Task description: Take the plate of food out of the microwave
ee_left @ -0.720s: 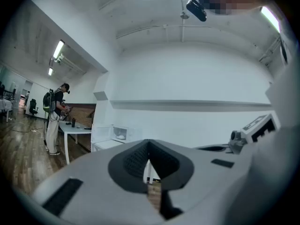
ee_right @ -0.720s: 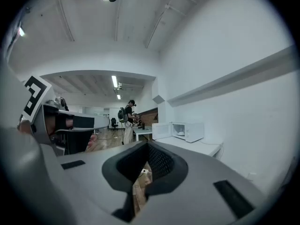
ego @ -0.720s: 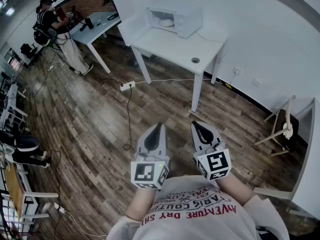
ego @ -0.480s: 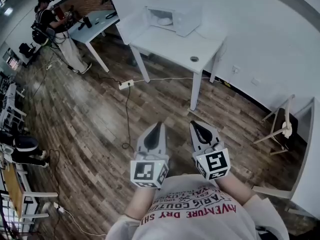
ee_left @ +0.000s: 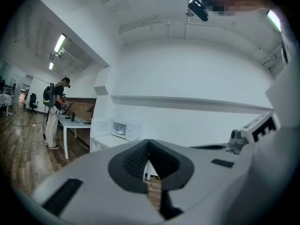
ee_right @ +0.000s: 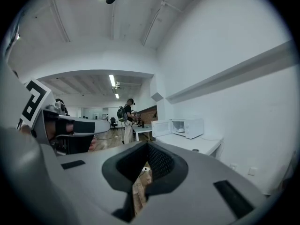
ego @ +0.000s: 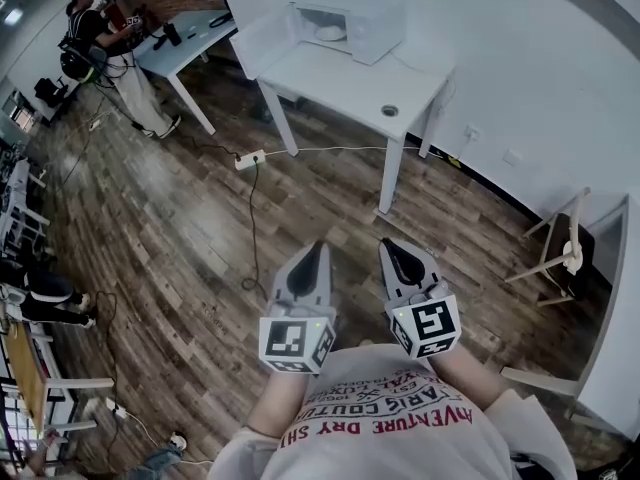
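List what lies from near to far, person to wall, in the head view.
Printed T-shirt, left hand-held gripper and right hand-held gripper side by side, power strip, white table, open microwave holding the plate.

My head camera: high, steeply down over own torso; floor [ego: 170, 218] fills frame, desk [ego: 340, 83] and microwave [ego: 350, 26] far at top. Left tool [ego: 320, 250] camera: level, along own jaws, microwave small and distant. Right tool [ego: 386, 248] camera: same facing, desk at right. All three share desk, microwave, standing person [ego: 95, 33]; each tool camera catches other tool at frame edge.
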A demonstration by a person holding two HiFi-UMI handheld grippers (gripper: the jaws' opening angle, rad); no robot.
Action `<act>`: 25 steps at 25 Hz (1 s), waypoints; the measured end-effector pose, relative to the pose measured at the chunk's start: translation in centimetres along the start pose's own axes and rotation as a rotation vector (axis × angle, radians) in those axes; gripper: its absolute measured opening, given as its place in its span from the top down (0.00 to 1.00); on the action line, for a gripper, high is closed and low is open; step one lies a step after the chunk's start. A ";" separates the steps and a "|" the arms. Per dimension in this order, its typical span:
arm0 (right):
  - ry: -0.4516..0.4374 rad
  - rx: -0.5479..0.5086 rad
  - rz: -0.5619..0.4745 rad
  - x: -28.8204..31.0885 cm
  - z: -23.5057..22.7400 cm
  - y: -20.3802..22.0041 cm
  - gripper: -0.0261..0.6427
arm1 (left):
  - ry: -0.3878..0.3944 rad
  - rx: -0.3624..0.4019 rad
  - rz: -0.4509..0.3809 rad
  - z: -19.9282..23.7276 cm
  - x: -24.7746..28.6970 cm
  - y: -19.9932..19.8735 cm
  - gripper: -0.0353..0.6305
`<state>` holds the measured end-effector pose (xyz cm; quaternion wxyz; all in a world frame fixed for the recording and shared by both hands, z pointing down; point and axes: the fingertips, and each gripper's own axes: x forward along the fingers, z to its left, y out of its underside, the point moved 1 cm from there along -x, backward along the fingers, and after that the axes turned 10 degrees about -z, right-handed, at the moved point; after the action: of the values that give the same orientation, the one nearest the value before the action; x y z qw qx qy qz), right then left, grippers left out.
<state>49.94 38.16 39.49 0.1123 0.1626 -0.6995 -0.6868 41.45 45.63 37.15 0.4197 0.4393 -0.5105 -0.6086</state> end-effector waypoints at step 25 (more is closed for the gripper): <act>0.073 0.000 0.040 28.5 2.3 1.7 0.94 | 0.039 -0.082 0.017 25.4 15.7 -0.8 0.94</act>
<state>22.66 29.46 39.22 0.1515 0.1737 -0.6980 -0.6780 12.80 37.13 37.01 0.4525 0.4292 -0.4803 -0.6168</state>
